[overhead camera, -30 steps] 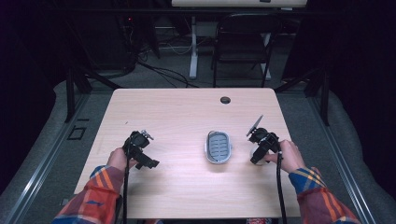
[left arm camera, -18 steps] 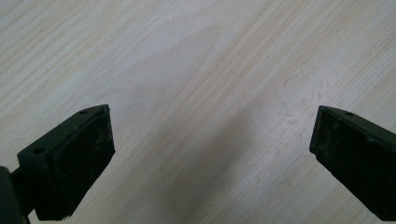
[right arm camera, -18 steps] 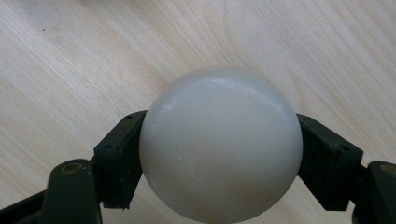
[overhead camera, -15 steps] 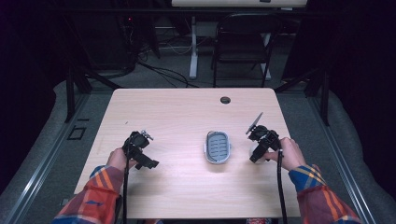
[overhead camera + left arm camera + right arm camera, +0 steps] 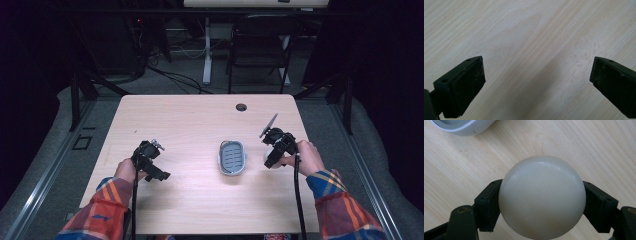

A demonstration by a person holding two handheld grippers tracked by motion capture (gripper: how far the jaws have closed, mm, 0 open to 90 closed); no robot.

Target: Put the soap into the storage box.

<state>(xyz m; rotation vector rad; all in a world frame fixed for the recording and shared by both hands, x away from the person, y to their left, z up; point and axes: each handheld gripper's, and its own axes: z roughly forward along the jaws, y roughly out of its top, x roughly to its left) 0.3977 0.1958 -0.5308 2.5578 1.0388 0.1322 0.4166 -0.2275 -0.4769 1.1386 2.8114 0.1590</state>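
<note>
A pale, rounded bar of soap (image 5: 541, 197) sits between the black pads of my right gripper (image 5: 541, 203), which is shut on it just above the wooden table. In the high view the right gripper (image 5: 268, 156) hangs to the right of a grey oval soap dish (image 5: 232, 157) with a slotted floor. The dish's rim (image 5: 461, 126) shows at the upper left of the right gripper view. My left gripper (image 5: 156, 172) rests over bare wood at the table's left. Its jaws (image 5: 536, 77) stand wide apart with nothing between them.
The table (image 5: 200, 125) has a small dark cable hole (image 5: 241, 107) near its far edge. Behind the table stand a black chair (image 5: 260, 45) and a desk leg with cables on the floor. Plaid sleeves come in from the bottom edge.
My right gripper has lifted a little with the soap held in it. The left gripper and the dish have stayed where they were.
</note>
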